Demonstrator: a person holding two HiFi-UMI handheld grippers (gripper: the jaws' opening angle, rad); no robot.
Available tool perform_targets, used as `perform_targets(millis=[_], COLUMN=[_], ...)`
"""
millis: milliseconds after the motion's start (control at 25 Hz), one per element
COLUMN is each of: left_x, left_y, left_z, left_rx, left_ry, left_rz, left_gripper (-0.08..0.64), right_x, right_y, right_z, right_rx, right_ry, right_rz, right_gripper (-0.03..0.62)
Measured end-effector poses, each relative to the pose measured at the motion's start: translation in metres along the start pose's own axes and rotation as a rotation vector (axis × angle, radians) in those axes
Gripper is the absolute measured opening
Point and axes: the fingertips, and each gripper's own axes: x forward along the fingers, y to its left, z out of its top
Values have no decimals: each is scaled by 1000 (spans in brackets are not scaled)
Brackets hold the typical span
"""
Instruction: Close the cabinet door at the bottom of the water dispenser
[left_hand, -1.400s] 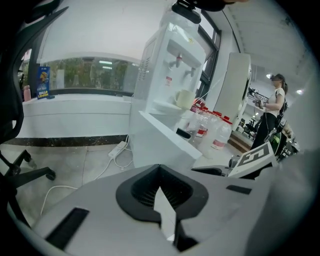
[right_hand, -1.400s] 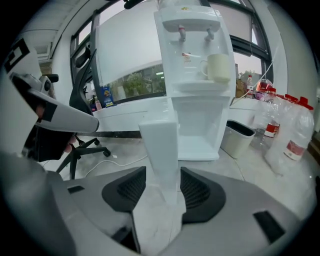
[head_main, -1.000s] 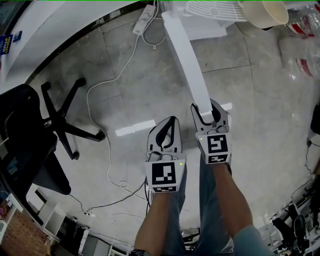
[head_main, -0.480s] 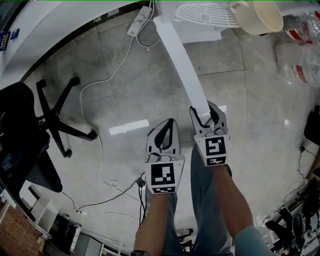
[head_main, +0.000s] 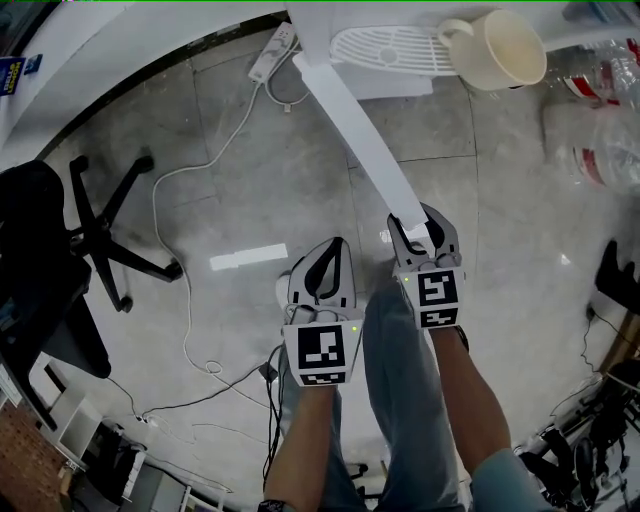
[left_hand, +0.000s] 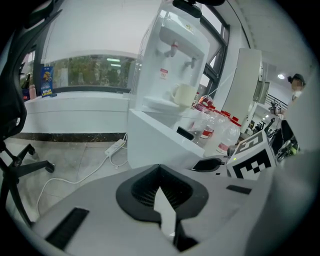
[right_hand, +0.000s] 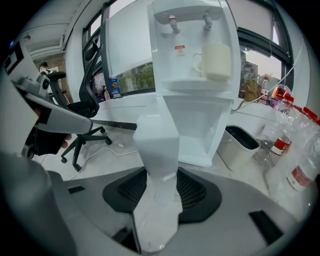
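The white water dispenser stands ahead with a cream cup on its tray; from above I see the drip tray and the cup. Its bottom cabinet door stands open, a long white panel reaching out across the floor. My right gripper is shut on the door's free edge, and the door fills the space between its jaws. My left gripper hovers beside it to the left, shut and holding nothing. In the left gripper view the door lies just ahead.
A black office chair stands at the left. A power strip with a white cable trails over the grey floor. Plastic bottles lie at the right, and a small bin sits beside the dispenser. The person's legs are below the grippers.
The drip tray and cup have come further into the head view. The door now slants more to the left from my right gripper, which stays shut on it. The left gripper has barely moved.
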Motion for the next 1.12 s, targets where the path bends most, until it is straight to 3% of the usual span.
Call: perform_targets(millis=[280,720,1120], left_x=[14,38,60], left_y=[-10,-23,-24], left_z=[2,22,56], left_rx=[-42,-34,-48], left_ry=[-7,-43,-113], left_rz=[43,93,111], left_gripper=[11,11,9], right_x=[0,14,30], right_y=[-42,-99,-142], right_z=[6,18,35], right_rx=[-32,-29,-103], right_ry=[12,3,17], right_rz=[14,8,5], right_gripper=[199,201,201])
